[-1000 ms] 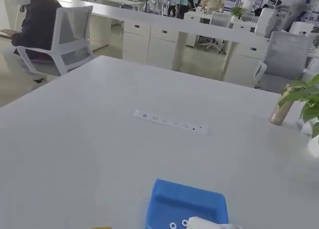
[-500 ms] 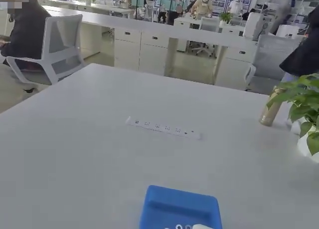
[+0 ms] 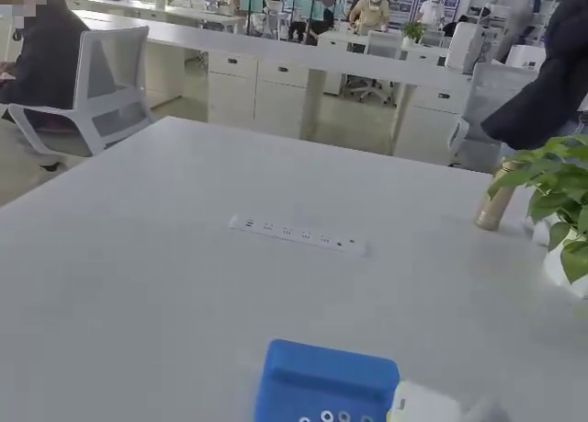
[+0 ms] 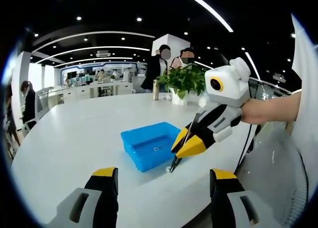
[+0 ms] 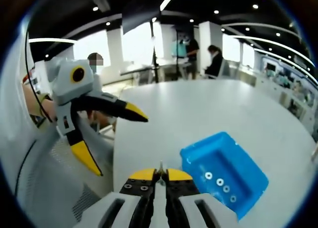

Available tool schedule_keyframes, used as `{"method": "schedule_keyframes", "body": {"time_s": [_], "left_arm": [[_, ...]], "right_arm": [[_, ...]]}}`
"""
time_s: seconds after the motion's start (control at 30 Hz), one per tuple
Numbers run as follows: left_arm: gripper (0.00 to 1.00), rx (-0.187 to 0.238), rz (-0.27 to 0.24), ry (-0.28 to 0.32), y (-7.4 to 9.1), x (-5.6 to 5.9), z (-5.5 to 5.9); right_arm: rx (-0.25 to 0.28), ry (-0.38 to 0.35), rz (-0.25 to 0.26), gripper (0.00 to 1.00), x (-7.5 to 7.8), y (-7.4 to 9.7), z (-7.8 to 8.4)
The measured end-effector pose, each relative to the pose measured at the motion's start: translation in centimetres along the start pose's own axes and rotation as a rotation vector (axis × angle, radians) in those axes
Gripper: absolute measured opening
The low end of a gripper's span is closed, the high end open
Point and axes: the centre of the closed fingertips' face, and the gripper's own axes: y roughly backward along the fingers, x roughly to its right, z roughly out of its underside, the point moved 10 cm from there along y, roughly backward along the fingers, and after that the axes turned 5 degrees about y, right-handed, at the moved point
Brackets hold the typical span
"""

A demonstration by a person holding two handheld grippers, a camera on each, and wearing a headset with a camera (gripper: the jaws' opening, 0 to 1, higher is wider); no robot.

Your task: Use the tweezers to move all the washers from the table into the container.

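Observation:
The blue container (image 3: 323, 378) sits at the table's near edge with several washers (image 3: 335, 416) in it. In the left gripper view my left gripper (image 4: 164, 176) stands open and empty, facing the container (image 4: 149, 146). My right gripper (image 4: 177, 152) comes in from the right, shut on the tweezers (image 4: 175, 161), whose tips point down at the table just beside the container's near corner. In the right gripper view my right gripper (image 5: 160, 175) grips the tweezers (image 5: 160, 166); the container (image 5: 238, 181) with its washers (image 5: 219, 181) lies to the right, and the open left gripper (image 5: 119, 146) is at the left.
A white power strip (image 3: 296, 233) lies mid-table. A gold bottle (image 3: 494, 201) and a potted plant (image 3: 560, 197) stand at the right. A white chair (image 3: 96, 91) with a seated person is at the far left corner, and a person in dark clothes (image 3: 542, 82) stands beyond the right side.
The head camera has tilted and shifted. The white gripper part has moved from over the container to its right side. A person in dark clothes has come in at the upper right.

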Motion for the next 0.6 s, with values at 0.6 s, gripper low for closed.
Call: {"method": "schedule_keyframes", "body": {"time_s": [0.6], "left_arm": [[0.75, 0.001, 0.002, -0.001, 0.0, -0.1, 0.0]], "right_arm": [[0.164, -0.074, 0.110, 0.03, 5.1, 1.8, -4.2]]}}
